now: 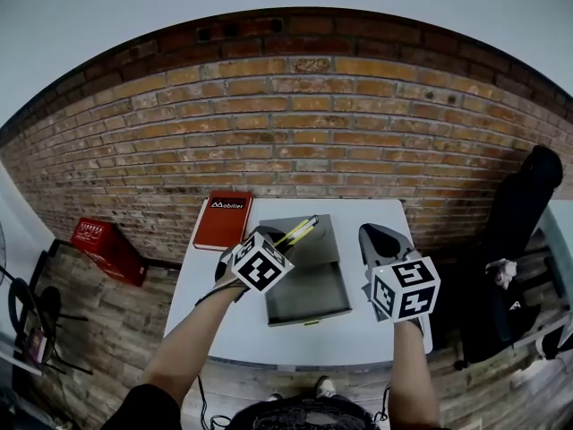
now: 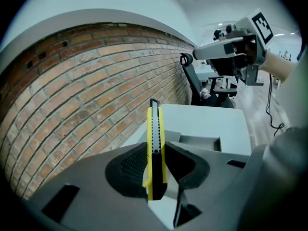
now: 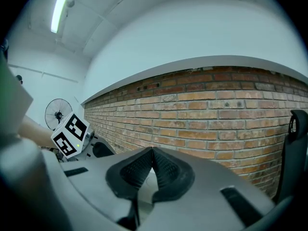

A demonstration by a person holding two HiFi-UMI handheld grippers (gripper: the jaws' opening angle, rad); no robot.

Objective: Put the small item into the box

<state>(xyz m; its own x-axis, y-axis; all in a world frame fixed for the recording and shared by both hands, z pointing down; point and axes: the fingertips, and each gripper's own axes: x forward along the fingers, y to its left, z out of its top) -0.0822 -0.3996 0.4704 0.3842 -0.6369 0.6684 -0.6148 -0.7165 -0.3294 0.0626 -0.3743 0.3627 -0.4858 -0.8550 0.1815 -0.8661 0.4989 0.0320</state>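
The only writing you can read is on the red book (image 1: pixel 224 220) at the far left corner of the counter (image 1: pixel 215 325): its cover says "Mobilier" in white. The red crate (image 1: pixel 106 245) on the floor to the left also carries white print, but it is too small to make out.

Your left tool (image 1: pixel 274 237) is clamped on the yellow-and-black utility knife (image 1: pixel 297 231). In the left gripper view the knife (image 2: pixel 155 146) stands upright between the pads of that tool (image 2: pixel 156 153), with its tip sticking out past them. In the head view the knife is over the far left part of the open grey box (image 1: pixel 309 296), which sits at the middle of the counter.

Your right tool (image 1: pixel 381 236) has its jaws together with nothing between them, as the right gripper view shows (image 3: pixel 152 152). It sits over the right side of the counter, just beside the box and near the counter's right edge.

There is bare counter to the left of the box and along the near edge. The far edge sits close to the brick wall (image 1: pixel 304 124). A black chair (image 1: pixel 517 211) stands off the right side. A fan (image 3: pixel 57 113) shows in the right gripper view, beyond your left tool.
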